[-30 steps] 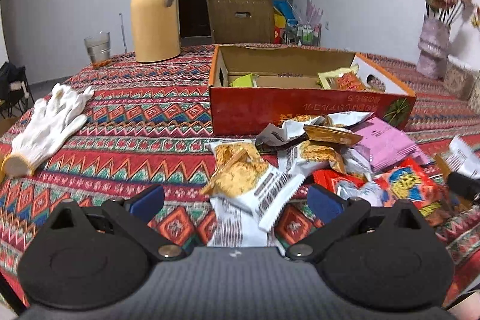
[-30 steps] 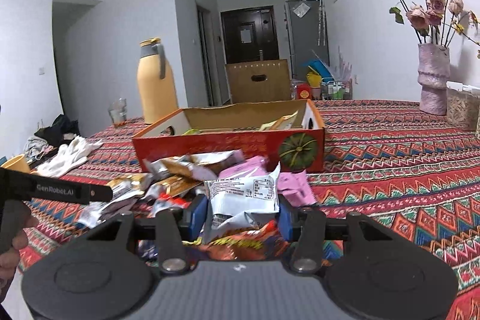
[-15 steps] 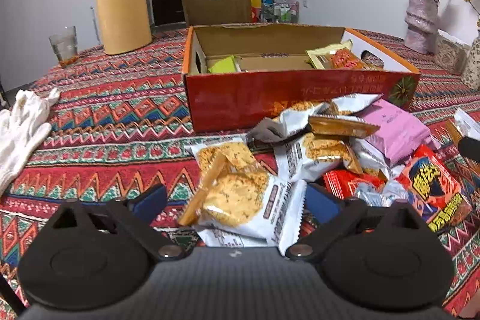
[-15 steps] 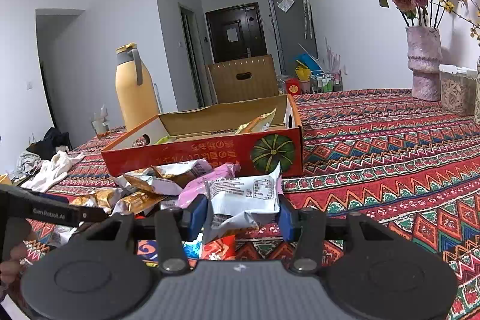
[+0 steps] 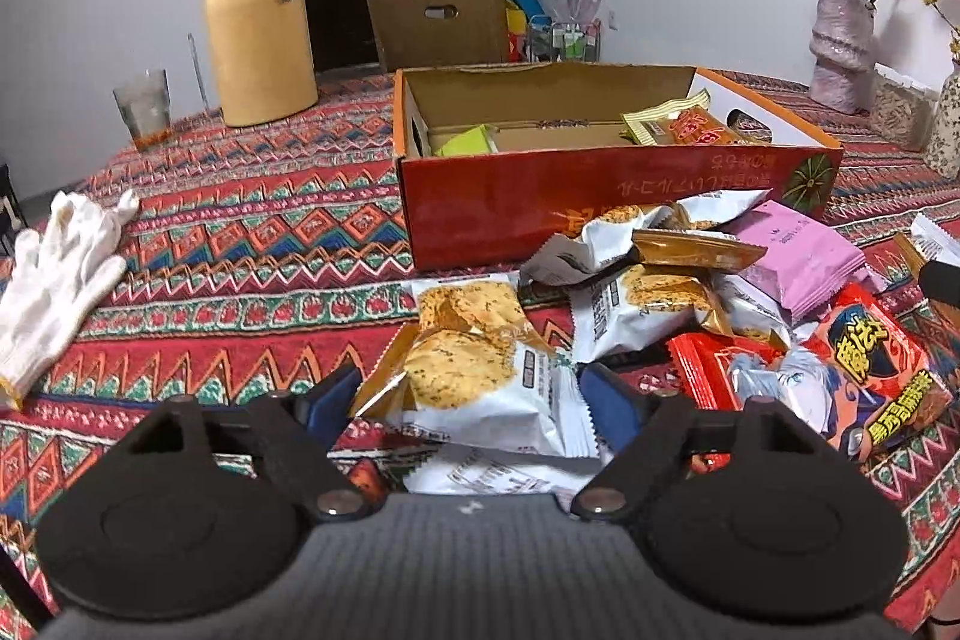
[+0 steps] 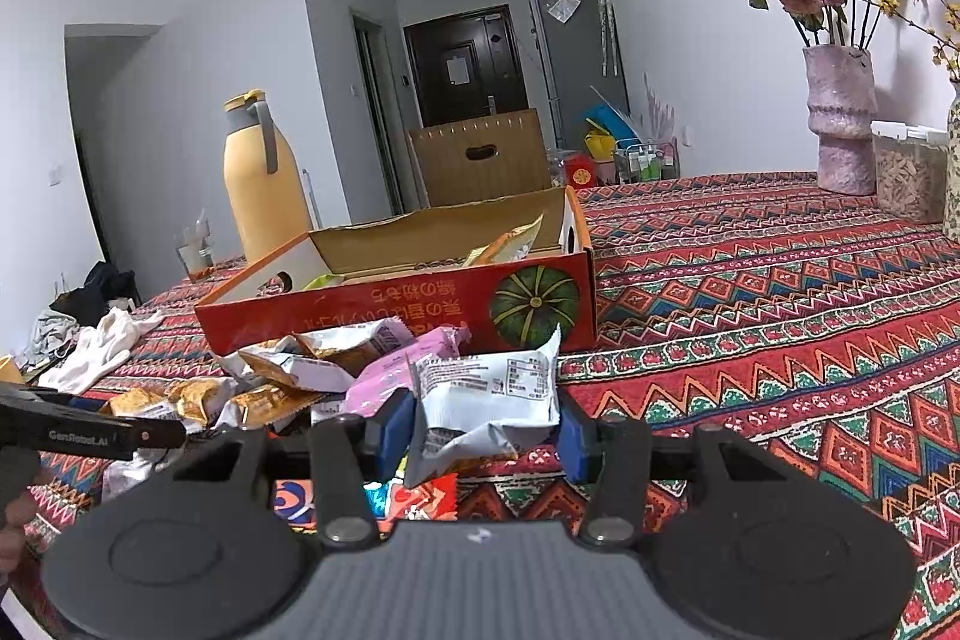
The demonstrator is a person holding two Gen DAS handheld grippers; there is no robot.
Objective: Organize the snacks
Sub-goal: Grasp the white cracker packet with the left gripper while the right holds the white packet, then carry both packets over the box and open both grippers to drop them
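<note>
A red cardboard box (image 5: pixel 612 196) stands open on the table with a few snacks inside; it also shows in the right wrist view (image 6: pixel 384 316). A pile of snack packets (image 5: pixel 690 292) lies in front of it. My left gripper (image 5: pixel 474 400) has its blue pads on either side of a white cracker packet (image 5: pixel 480 376) that lies on the pile; the pads touch its edges. My right gripper (image 6: pixel 486 424) is shut on a white snack packet (image 6: pixel 486 394) and holds it above the table, in front of the box.
A yellow thermos jug (image 5: pixel 258 16) and a glass (image 5: pixel 144 106) stand at the far left. White gloves (image 5: pixel 60 268) lie on the patterned tablecloth. A vase of roses (image 6: pixel 840 124) and a jar (image 6: pixel 906 172) stand at the far right.
My left gripper has moved forward and closed in around the white cracker packet. My right gripper has lifted its white packet and moved toward the box.
</note>
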